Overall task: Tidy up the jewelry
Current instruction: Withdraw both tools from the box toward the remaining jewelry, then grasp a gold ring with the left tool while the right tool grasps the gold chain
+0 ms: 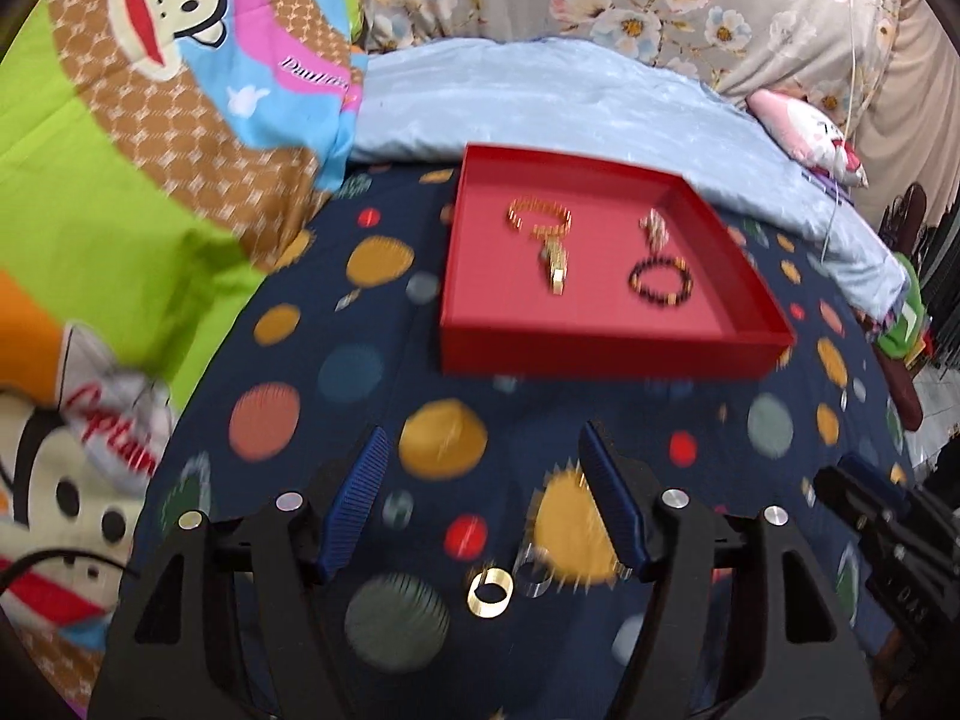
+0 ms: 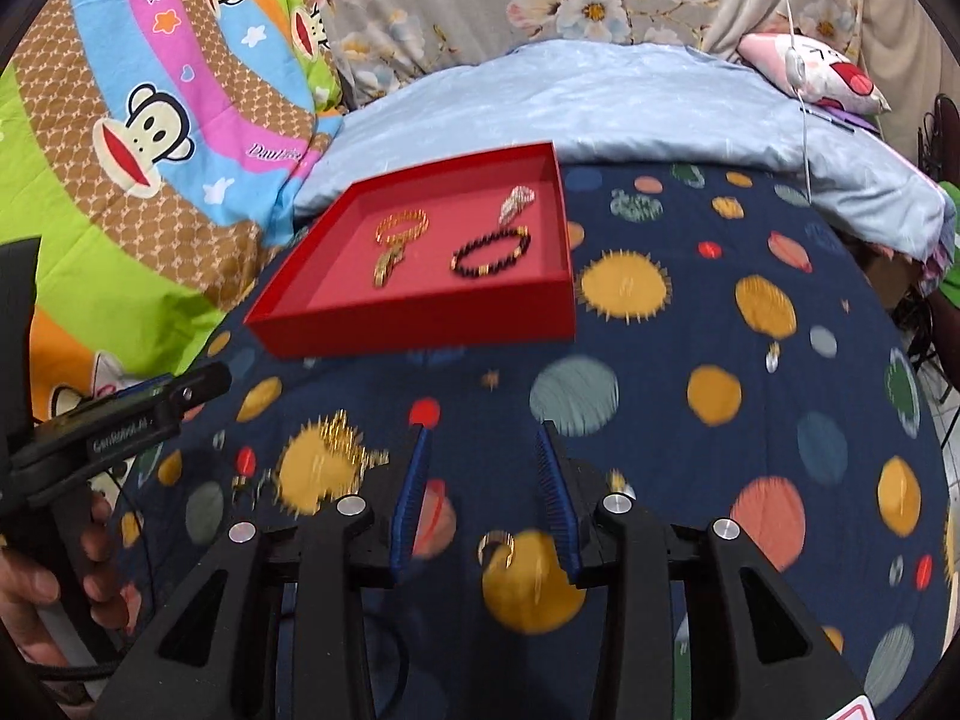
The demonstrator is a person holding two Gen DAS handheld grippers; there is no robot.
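So the red tray [image 1: 600, 354] sat well ahead of both tongs on the spotted sheet [image 1: 336, 372], with a gold bracelet [image 1: 537, 219], a black bead bracelet [image 1: 660, 281] and a pale sparkly piece [image 1: 654, 227] inside. Left view showed a gold ring [image 1: 489, 594] on the sheet between the left tongs [image 1: 483, 462], just near their base, not touched; jaws wide apart, nothing gripped. Right view had a blurry ring [image 2: 497, 547] between the right tongs [image 2: 480, 444], which were partly open and empty too. Only the right view caught a gold chain [image 2: 348, 450] just left of its tips, plus a hand [image 2: 54, 582] gripping the other tool's handle. Both tongs tilted down at the bed.
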